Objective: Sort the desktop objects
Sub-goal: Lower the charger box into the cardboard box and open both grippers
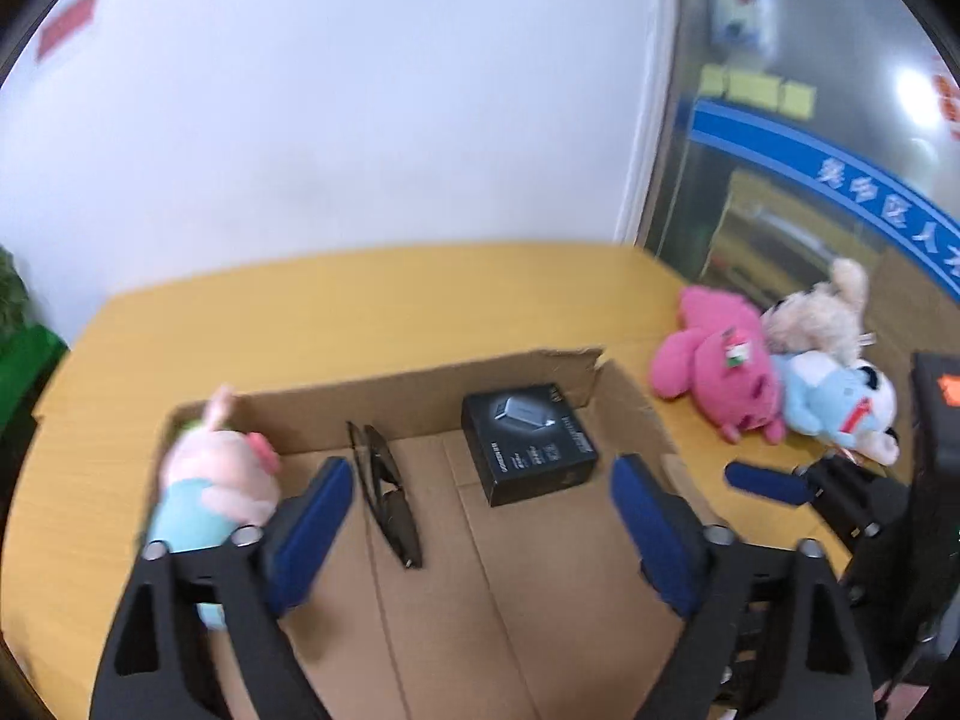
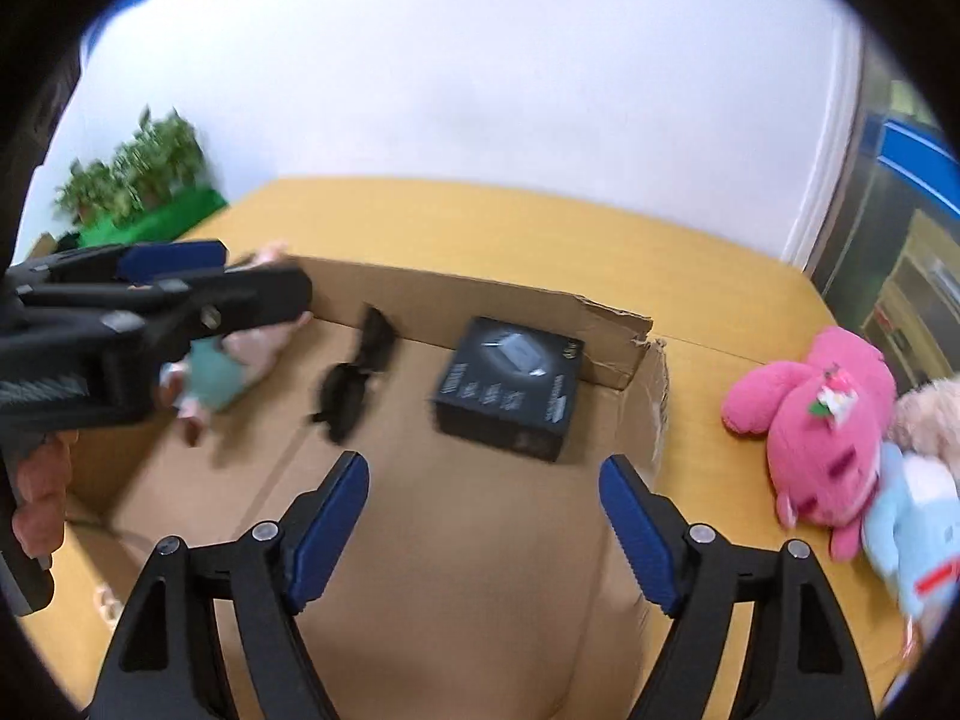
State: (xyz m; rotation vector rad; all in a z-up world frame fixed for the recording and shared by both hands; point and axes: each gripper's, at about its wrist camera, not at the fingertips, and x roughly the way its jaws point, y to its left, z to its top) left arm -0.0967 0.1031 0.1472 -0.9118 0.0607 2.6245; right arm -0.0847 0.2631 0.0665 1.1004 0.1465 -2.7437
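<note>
— Jaws on both grippers, how do they stand?

— Spread wide on the left gripper [image 1: 480,531] and on the right gripper [image 2: 483,525], with nothing held between them. Both hang over the open cardboard box [image 1: 540,630] on the yellow worktop [image 1: 360,300].

— What lies ahead of the left jaws?

— Black sunglasses [image 1: 384,489] lie just inside the left finger, and a black charger box [image 1: 528,444] sits ahead of the gap, both on the box floor. A pink pig plush [image 1: 210,492] in pale blue leans in the corner outside that finger.

— And beyond the right jaws?

— Outside the box, off to the right, a pink bear plush [image 2: 816,444], a cream plush [image 1: 822,312] and a light blue plush [image 1: 840,402] are heaped together, touching.
</note>
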